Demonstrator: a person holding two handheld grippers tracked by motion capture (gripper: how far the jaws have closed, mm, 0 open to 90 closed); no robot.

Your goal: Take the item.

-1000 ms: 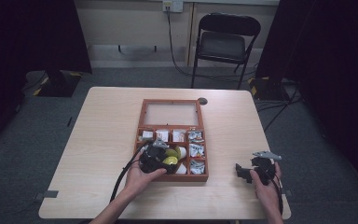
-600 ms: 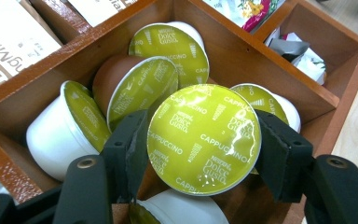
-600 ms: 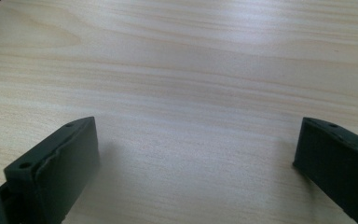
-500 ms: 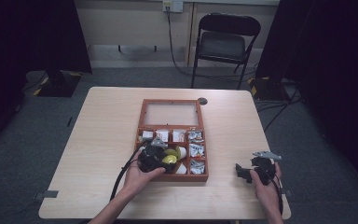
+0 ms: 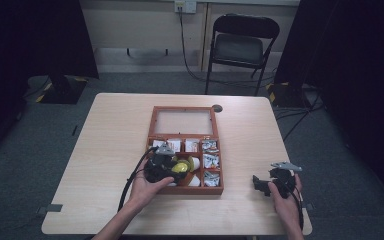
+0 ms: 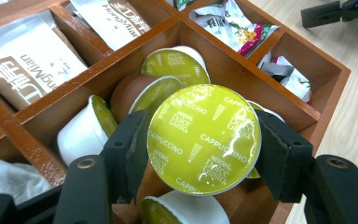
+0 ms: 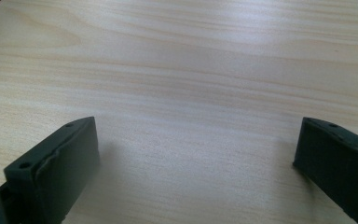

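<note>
- The left gripper (image 6: 200,154) has its two black jaws clamped on the sides of a Dolce Gusto cappuccino capsule (image 6: 204,137), whose green foil lid tilts toward the camera of the left gripper view
- The held capsule sits over the large compartment of the wooden box (image 6: 328,93), just above the other capsules (image 6: 175,63) lying there, some with white cups and one with a brown cup
- In the high view the left gripper (image 5: 166,165) is over the near left part of the box (image 5: 152,117), held by the person's left hand (image 5: 142,187), with its cable trailing toward the table's near edge
- The right gripper (image 5: 262,184) rests near the table's near right corner, well apart from the box, held by the right hand (image 5: 285,200); its jaws stand wide apart with only bare table (image 7: 191,70) between them
- Beyond the capsules, brown and white HengMian sachets (image 6: 25,70) lie in the neighbouring compartments
- Crinkled foil packets (image 6: 235,28) fill the small compartments along the box's right side
- The box's glass lid (image 5: 182,121) lies open and flat on the table's far side
- A dark round disc (image 5: 216,108) sits on the table just beyond the lid's right corner
- A black folding chair (image 5: 240,47) stands past the table
</note>
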